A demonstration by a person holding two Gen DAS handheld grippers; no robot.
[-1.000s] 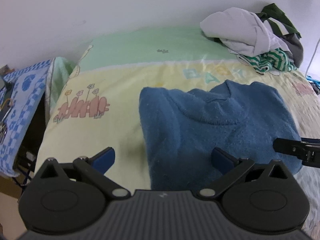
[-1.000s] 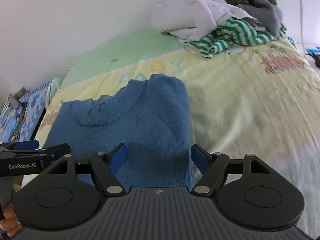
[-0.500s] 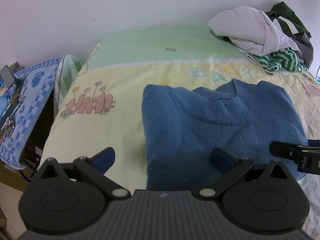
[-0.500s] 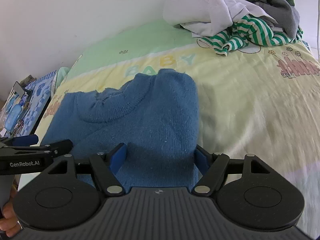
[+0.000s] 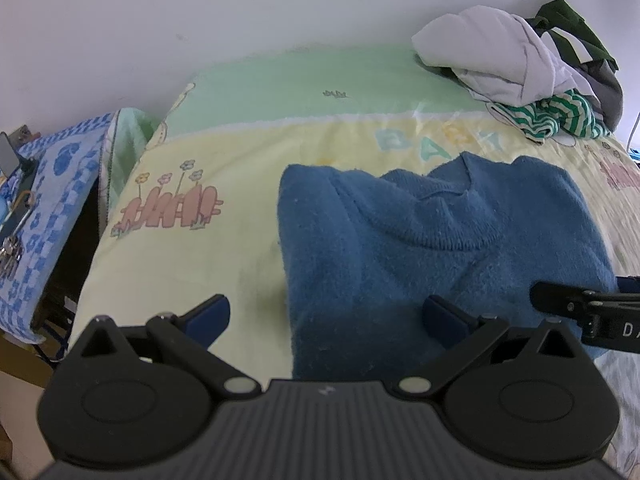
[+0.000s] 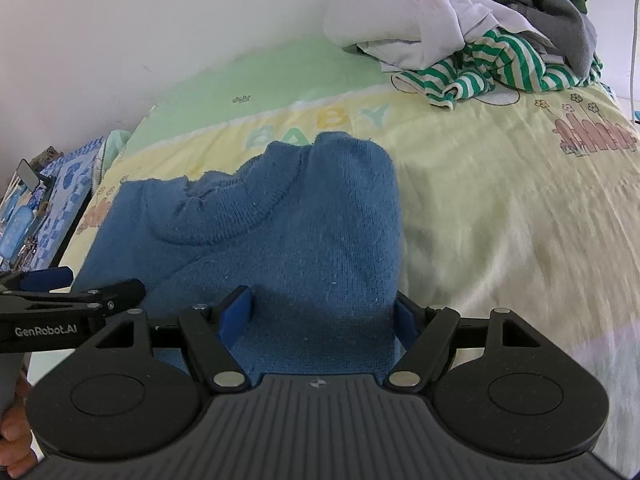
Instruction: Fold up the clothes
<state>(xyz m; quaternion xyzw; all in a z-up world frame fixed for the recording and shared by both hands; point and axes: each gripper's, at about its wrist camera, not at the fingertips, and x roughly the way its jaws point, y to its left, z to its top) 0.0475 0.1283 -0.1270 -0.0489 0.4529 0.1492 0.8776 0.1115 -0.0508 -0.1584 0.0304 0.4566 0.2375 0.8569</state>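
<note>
- At nine o'clock a blue patterned cloth (image 5: 52, 184) drapes a side stand beside the bed (image 5: 224, 248); nothing there bears on the fold.
- The left gripper (image 5: 326, 320) hangs wide open and empty, one fingertip over bare sheet, the other over the sweater's near left part, so it straddles the left edge.
- The blue sweater (image 5: 432, 252) lies at centre, collar toward twelve o'clock, sides straight like a rectangle with no sleeve showing: it fits a garment part-folded, or one just finished.
- The right gripper (image 6: 324, 314) is also spread and empty, straddling the near right part.
- If another fold follows, I'd pinch every layer at both near corners, lift evenly, and lay hem to collar.
- At one o'clock the clothes pile (image 5: 520, 80) sits crumpled, well apart.
</note>
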